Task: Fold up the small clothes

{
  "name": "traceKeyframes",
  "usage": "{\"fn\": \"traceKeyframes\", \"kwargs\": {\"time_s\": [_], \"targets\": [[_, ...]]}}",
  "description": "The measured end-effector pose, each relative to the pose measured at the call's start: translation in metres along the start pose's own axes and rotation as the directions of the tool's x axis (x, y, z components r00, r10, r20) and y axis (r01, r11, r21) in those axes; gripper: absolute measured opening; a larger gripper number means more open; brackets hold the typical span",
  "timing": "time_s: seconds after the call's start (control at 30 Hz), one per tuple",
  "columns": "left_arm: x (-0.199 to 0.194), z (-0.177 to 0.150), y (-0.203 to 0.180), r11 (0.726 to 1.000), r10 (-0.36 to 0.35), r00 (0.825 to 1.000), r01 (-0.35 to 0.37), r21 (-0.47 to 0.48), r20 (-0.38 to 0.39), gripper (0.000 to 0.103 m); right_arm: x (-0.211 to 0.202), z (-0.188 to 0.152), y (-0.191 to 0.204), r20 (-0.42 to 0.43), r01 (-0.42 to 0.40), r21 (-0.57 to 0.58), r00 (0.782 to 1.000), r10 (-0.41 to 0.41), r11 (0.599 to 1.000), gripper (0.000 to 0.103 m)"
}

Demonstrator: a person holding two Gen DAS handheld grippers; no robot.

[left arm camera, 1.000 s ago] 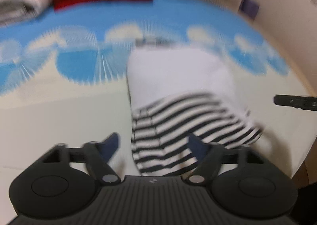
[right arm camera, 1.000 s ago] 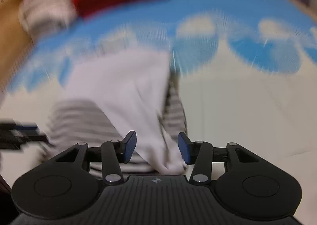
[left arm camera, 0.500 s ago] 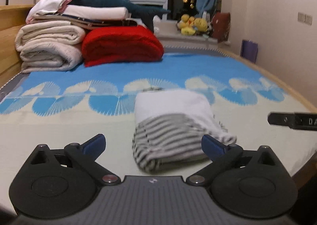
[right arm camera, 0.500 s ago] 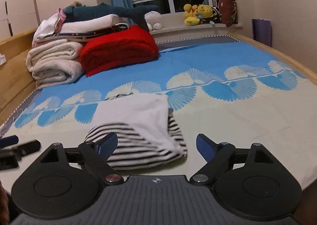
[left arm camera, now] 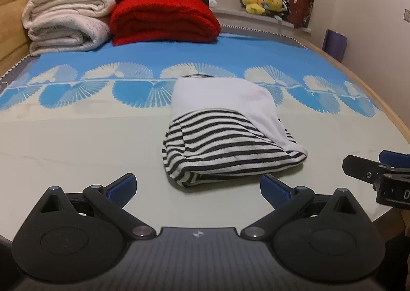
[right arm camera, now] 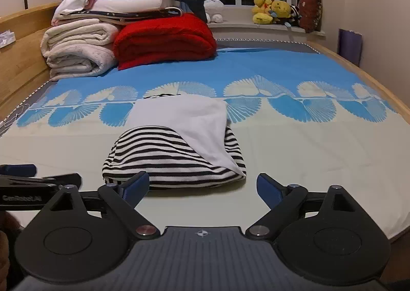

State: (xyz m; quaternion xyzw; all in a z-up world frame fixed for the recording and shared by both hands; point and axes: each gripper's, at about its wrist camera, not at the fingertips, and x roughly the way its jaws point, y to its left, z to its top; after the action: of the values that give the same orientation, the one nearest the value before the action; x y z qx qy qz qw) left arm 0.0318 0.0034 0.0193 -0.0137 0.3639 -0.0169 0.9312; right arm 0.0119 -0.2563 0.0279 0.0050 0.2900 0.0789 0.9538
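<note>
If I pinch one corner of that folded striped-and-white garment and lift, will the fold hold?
Probably not. The folded garment looks like soft, floppy knit with loose layers, so it would likely droop and unfold. It seems light, so a push may slide or bunch it on the bed sheet. Both the left claw and right claw are open.

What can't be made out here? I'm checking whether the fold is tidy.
- Left wrist view: the underside and inner layers of the folded garment are hidden by its own top layers.
- Right wrist view: its far edge is covered by the white flap.
- Right wrist view: the left gripper is cut off by the picture's edge.
- Left wrist view: the right gripper is cut off likewise.
</note>
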Motion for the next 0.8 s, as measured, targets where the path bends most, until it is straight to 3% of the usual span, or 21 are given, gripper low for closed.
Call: {"fn": "traceKeyframes", "kwargs": {"time_s": [0.4, 0.8], "targets": [[0.022, 0.003, -0.003, 0.999, -0.01, 0.999, 0.009, -0.031, -0.047, 0.103, 0.028, 0.001, 0.011, -0.024, -0.018, -0.02, 1.0, 0.018, 1.0, 0.095], [0.023, 0.002, -0.006, 1.0, -0.007, 0.999, 0.006, -0.01, -0.037, 0.103, 0.03, 0.0, 0.018, -0.025, -0.034, -0.041, 0.999, 0.033, 0.999, 0.095]]}}
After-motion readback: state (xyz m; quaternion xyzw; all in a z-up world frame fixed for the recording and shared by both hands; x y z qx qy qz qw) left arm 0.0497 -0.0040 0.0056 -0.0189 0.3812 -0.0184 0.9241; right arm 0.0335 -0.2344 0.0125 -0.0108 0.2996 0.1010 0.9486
